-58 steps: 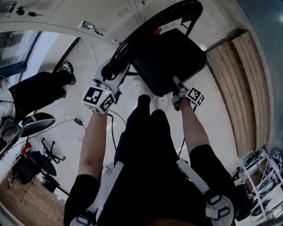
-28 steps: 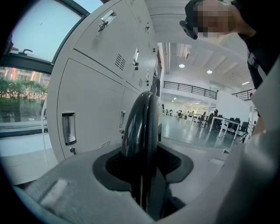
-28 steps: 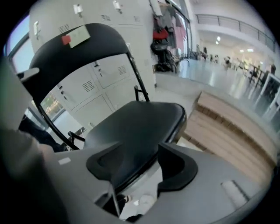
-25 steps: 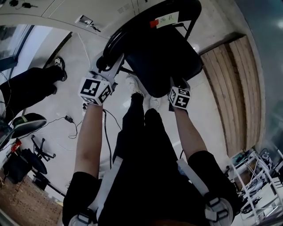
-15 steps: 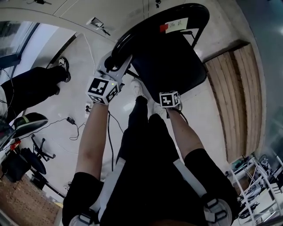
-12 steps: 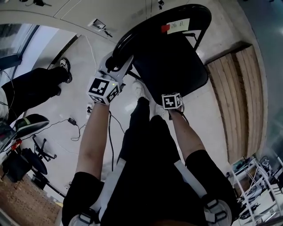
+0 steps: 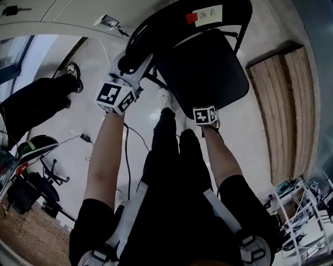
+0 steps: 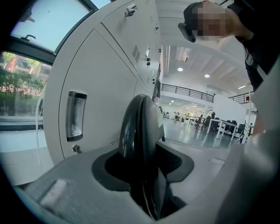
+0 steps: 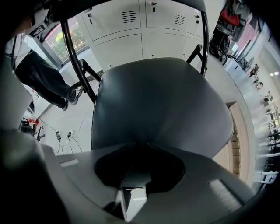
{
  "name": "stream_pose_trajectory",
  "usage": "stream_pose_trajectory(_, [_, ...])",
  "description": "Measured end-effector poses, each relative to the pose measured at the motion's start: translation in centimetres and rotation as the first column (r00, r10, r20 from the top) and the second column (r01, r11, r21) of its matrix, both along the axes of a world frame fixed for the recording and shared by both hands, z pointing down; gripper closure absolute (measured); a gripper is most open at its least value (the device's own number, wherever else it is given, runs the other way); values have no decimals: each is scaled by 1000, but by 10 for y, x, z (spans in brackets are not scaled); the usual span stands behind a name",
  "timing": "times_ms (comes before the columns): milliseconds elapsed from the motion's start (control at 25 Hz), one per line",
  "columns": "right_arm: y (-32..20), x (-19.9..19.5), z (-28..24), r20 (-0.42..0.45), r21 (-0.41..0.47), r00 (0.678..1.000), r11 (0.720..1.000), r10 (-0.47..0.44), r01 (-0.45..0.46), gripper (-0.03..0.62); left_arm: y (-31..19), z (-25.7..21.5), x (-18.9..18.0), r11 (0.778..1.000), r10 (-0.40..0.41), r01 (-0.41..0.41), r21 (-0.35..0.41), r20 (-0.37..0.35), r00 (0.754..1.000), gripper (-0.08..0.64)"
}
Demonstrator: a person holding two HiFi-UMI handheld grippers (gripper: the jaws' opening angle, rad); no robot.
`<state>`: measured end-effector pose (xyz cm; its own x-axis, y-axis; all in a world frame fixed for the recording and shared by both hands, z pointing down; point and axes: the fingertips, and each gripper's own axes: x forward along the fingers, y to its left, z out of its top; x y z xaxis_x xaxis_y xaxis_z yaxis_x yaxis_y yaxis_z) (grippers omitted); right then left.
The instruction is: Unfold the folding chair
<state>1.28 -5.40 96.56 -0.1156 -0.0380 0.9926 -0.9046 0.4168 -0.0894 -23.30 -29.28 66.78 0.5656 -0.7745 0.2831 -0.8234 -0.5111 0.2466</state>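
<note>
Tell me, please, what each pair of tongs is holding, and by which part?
Both hold the folding chair: the left tongs clamp the curved rim of its backrest, the right tongs the near edge of its seat.

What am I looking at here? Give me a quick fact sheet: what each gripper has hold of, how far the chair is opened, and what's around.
left gripper: shut on the black backrest edge
right gripper: shut on the seat front edge
fold: seat stands out from the backrest, not flat against it
label: white and red, on the backrest
surroundings: white lockers behind; bystander's legs at left
</note>
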Motion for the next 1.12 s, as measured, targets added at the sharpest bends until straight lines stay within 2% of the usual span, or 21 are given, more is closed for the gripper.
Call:
stream_pose_trajectory(280, [9,-1,13,22,-23,1000,1000,6,-5,511,-6,11,-7,1000,-15,15,7,15,1000,367])
stream_pose_trajectory(480, [9,0,16,14,7,999,999,-35,35,511,-10,12,-9,997,-35,33,71,25,999,350])
stream_pose_trajectory(600, [14,-1,20,14,-6,998,999,-54,54,511,-11,18,-13,998,-34,33,58,15,999,347])
stream_pose_trajectory(840, [19,-3,26,23,-90,999,995,-47,49,511,-10,23,-15,999,-42,42,8,11,999,345])
stream_pose_trajectory(1120, [12,1,21,-13,17,998,998,-66,66,512,-13,22,-17,998,-61,61,11,18,998,336])
